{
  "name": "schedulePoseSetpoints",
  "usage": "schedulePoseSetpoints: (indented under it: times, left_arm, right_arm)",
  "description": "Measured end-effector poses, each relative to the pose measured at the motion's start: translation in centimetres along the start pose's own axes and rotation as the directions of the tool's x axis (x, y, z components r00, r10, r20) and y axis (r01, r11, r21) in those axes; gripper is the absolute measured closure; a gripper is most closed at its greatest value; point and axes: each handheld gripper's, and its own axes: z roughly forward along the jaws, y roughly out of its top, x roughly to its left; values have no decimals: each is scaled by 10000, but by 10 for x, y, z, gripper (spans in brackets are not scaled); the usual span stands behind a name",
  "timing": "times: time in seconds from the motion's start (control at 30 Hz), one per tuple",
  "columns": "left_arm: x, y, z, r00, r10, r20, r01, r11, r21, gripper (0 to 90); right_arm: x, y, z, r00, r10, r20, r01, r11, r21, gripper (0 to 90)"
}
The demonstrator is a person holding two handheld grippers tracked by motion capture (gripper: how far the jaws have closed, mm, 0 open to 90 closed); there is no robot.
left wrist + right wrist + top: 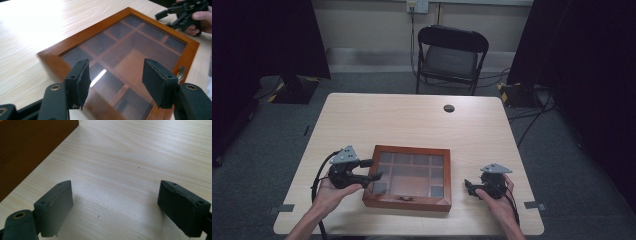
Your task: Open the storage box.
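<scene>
A flat wooden box (409, 176) with a glass lid over several compartments lies near the table's front edge. Its lid is down, and a small metal clasp (404, 198) sits on its front side. My left gripper (373, 170) hovers open at the box's left edge, its jaws spread above the glass (117, 52) with nothing between them. My right gripper (469, 186) is open just right of the box, low over bare tabletop; the box's brown side wall (27, 147) shows at the upper left of the right gripper view. The right gripper (167, 17) also appears beyond the box's far corner.
The light wood table (412, 120) has a round cable hole (449, 108) near its far edge. A black folding chair (450, 57) stands behind the table. Dark curtains hang at both sides, and cables run across the grey carpet at the right.
</scene>
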Motion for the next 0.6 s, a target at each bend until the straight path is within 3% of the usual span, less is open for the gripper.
schedulePoseSetpoints:
  times: [0.1, 0.17, 0.27, 0.43, 0.57, 0.6]
  left_arm:
    - [-6, 5, 8, 9994, -28, 349, 26, 10000, 52, 413]
    - [-13, 10, 17, 9969, 156, 771, -174, 9996, 222, 429]
    - [-21, 15, 23, 9947, 520, 884, -551, 9980, 323, 440]
    - [-31, 17, 31, 9922, 452, 1165, -502, 9979, 400, 426]
    - [-37, 15, 37, 9867, 566, 1523, -654, 9964, 532, 450]
    - [-41, 13, 40, 9824, 646, 1750, -769, 9950, 640, 466]
  right_arm:
    - [0, 0, 0, 10000, -3, 12, 3, 10000, -9, 120]
    - [0, 0, 0, 10000, -3, 11, 3, 10000, -9, 120]
    - [0, 0, 0, 10000, -3, 10, 3, 10000, -9, 120]
    - [0, 0, 0, 10000, -13, 10, 13, 10000, -11, 120]
    - [0, 0, 0, 10000, -11, 3, 11, 10000, -7, 120]
    - [0, 0, 0, 10000, -5, 11, 5, 10000, -9, 120]
